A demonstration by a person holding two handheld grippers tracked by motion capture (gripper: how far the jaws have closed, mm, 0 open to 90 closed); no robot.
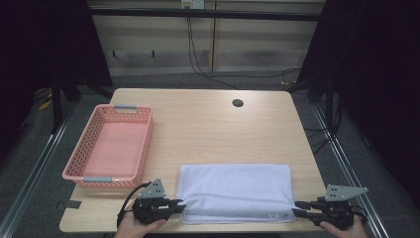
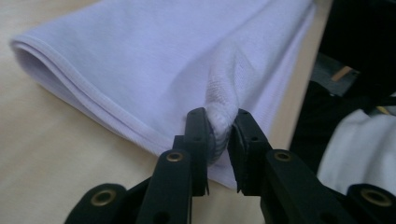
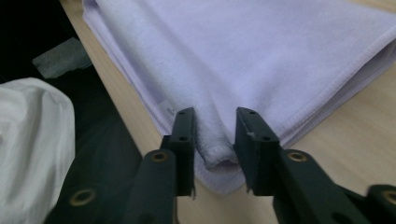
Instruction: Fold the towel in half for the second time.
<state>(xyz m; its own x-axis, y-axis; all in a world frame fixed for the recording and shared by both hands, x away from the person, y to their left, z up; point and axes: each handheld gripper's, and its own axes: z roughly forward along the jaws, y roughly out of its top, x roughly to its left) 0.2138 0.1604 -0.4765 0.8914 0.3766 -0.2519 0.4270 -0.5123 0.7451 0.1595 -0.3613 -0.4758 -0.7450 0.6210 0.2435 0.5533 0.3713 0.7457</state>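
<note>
The white towel lies folded on the table. Left gripper pinches a fold between its jaws. Right gripper stands open around another fold.

A rectangular light wooden table with rounded corners and a round dark cable hole stands on a grey carpeted floor. Behind it runs a pale wood-panelled wall, down which black cables hang and trail across the floor. Dark black curtains flank both sides. Metal floor rails run beside the table.
</note>
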